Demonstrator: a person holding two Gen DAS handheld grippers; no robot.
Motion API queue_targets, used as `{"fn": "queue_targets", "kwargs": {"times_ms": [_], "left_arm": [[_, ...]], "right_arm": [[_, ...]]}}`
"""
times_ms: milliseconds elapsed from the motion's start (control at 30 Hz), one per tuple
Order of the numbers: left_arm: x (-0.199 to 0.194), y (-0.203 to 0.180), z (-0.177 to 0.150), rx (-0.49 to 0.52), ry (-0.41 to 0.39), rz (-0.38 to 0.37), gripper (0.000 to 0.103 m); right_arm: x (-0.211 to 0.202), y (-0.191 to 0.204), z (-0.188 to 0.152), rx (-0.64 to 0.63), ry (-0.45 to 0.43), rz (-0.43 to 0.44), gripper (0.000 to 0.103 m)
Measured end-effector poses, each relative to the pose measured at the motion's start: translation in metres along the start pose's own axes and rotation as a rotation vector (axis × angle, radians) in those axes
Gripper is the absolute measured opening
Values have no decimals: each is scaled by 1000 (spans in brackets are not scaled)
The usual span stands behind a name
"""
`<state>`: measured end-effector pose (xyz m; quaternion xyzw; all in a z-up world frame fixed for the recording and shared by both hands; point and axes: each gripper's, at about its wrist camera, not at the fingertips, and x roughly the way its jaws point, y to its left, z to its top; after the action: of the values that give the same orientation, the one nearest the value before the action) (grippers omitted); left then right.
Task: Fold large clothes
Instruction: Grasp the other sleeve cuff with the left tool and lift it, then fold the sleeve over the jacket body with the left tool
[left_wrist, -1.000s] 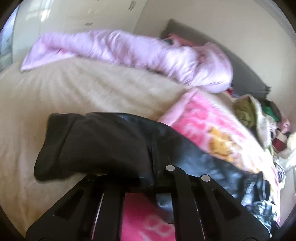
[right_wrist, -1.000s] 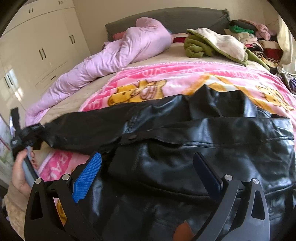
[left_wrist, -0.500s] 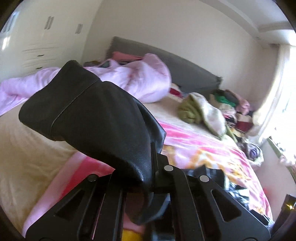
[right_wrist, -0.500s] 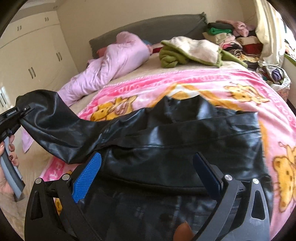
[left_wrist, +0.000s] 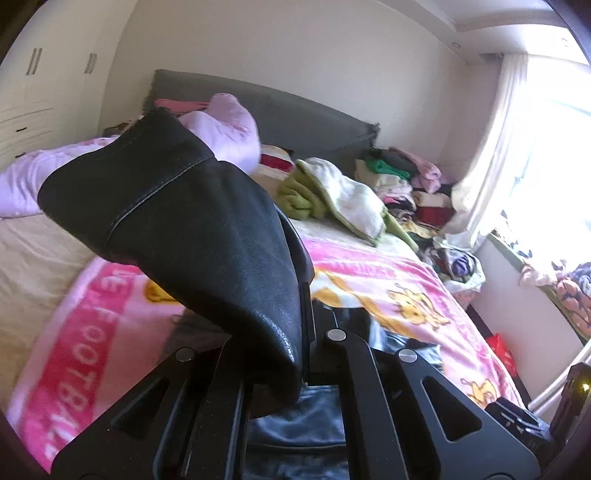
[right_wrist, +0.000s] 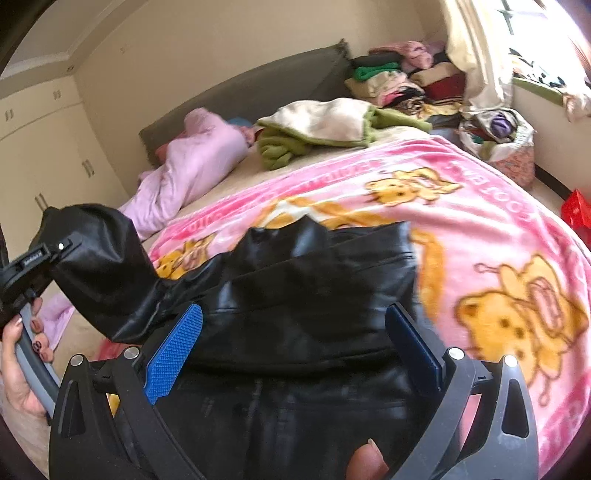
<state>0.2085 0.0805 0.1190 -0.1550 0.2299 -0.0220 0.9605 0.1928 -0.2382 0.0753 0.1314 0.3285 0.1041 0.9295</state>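
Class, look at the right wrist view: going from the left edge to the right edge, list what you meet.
Hand gripping the left tool → lifted black sleeve → pink quilt → green and cream blanket → stack of folded clothes → red bag.

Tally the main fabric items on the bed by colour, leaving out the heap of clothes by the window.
Black: 1, leather jacket
Pink with yellow bears: 1, blanket
Lilac: 1, quilt
Green and cream: 1, throw
Total: 4
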Motion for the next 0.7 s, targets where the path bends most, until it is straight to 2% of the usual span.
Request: {"fn": "queue_targets", "kwargs": {"times_ms": [367,700], "left_arm": [[17,-49,-26,70,32,-101,0],[38,-67,-53,121,88,-158,0]], "right_arm": [[-30,-73,-2,115,-39,-45,99],[-34,-105,-3,163,-47,-69,99]]}}
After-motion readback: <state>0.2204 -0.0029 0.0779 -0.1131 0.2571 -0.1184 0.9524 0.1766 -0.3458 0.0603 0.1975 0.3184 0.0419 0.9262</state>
